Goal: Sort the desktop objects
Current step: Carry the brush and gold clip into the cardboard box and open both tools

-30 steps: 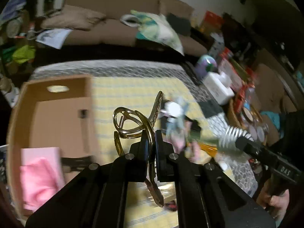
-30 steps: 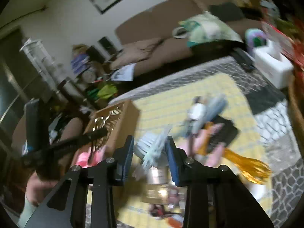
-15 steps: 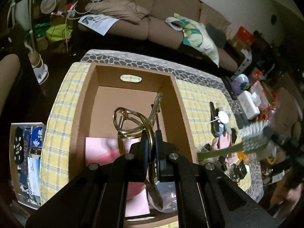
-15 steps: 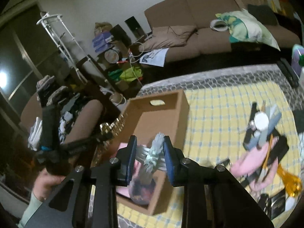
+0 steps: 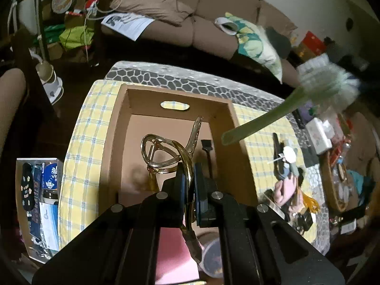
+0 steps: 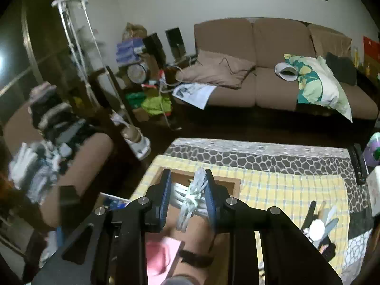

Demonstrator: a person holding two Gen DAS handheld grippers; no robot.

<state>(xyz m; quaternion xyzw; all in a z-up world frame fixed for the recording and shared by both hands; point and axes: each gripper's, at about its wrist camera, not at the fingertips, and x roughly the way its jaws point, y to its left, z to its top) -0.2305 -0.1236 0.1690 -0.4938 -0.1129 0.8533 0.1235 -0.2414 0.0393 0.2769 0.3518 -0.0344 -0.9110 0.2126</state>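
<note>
My left gripper (image 5: pixel 189 168) is shut on a gold hair claw clip (image 5: pixel 166 149) and holds it above the open cardboard box (image 5: pixel 114 142). My right gripper (image 6: pixel 188 185) is shut on the white bristle head of a brush (image 6: pixel 192 197). In the left wrist view the brush (image 5: pixel 327 83) hangs over the box's right wall, with its pale green handle (image 5: pixel 258 123) pointing down toward the box. The box holds a pink item (image 5: pixel 175 256), a small black brush (image 5: pixel 207 152) and a round clear container (image 5: pixel 211 256).
The box stands on a yellow checked cloth (image 5: pixel 80 156) on a table. To its right lies a pile of small things, among them a white mini fan (image 5: pixel 288 154) and pink items (image 5: pixel 286 187). A brown sofa (image 6: pixel 261 54) is beyond. A storage bin (image 5: pixel 38 201) sits at the left.
Both grippers moved left from the pile to the box. The brush has swung up and now hangs above the box's right wall. The gold clip sits over the box's inside.
</note>
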